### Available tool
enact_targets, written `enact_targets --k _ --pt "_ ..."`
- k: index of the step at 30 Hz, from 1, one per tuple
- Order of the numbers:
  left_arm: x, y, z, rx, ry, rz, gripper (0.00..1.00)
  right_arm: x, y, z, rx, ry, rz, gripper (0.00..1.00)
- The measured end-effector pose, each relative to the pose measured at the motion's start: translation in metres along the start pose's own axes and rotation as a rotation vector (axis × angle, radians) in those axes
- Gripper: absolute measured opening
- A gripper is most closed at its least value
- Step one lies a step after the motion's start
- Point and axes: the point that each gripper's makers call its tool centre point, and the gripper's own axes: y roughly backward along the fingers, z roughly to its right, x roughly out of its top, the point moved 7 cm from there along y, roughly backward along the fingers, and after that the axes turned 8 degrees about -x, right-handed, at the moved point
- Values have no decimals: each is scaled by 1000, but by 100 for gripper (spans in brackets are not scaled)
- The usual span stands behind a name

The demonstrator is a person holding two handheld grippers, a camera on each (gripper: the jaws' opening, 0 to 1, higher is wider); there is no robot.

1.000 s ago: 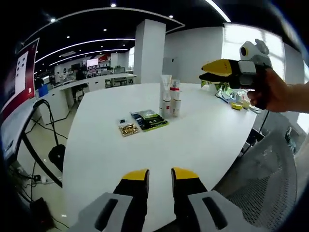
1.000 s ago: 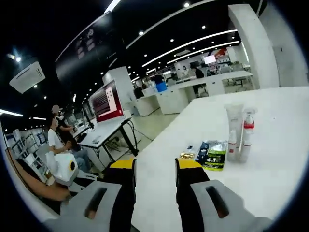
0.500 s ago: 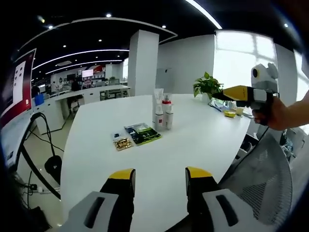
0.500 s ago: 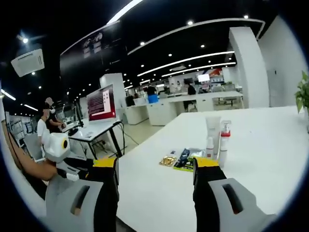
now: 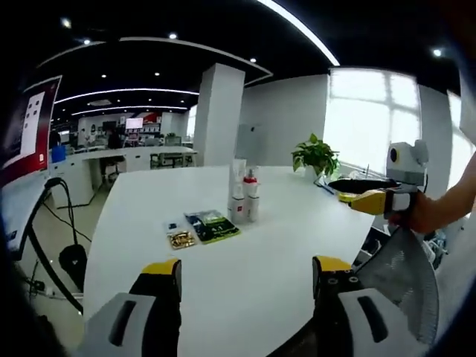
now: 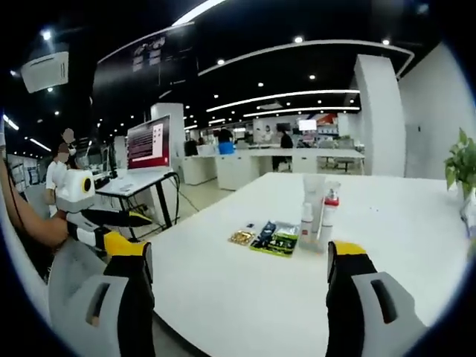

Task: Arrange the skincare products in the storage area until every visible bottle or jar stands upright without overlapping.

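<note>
So in the left gripper view my left gripper [image 5: 246, 277] sits at the bottom of the frame with its jaws spread wide, nothing between them, just bare white table [image 5: 282, 245] showing in the gap. Same story in the right gripper view: the right gripper [image 6: 242, 262] has its yellow-tipped jaws far apart at the bottom corners and isn't holding a thing.

The skincare stuff is grouped near the middle of the table, well apart from both claws. In the left gripper view, just above centre, there's a tall white tube [image 5: 238, 172] standing upright, a small white bottle [image 5: 237, 205] in front of it and a red-collared pump bottle [image 5: 252, 196] right beside them. All three look upright and bunched close; can't tell if they're actually touching. Lower left of them a dark-and-green flat packet [image 5: 212, 226] lies on the table, and left of that a small clear packet with golden bits inside [image 5: 179, 238]. What the bits are, no idea, too small.

The right gripper view has the same cluster right of centre, with the packets to its left.

The other gripper, in a hand, pokes in from the right edge of the left gripper view, with a potted plant [image 5: 315, 155] on the table's far side
</note>
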Motion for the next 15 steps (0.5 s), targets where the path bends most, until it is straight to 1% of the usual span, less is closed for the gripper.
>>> enact_targets --k 3,5,8,11,13,15 --pt "4 1 -2 8 15 39 82 -3 -3 1 -9 10 -17 96" --pt "6 1 -2 15 11 57 86 -1 -4 1 -10 16 -3 96" --pt "8 1 -1 17 8 76 93 -1 -7 -1 -13 42 -2 95" --pt "8 1 -2 26 -2 79 96 -5 -9 2 -25 47 -1 95" --pt "8 0 -2 29 -3 81 98 -10 -9 5 -47 52 -32 94" --pt "8 0 0 28 -9 87 100 -10 -8 6 -52 61 -26 94"
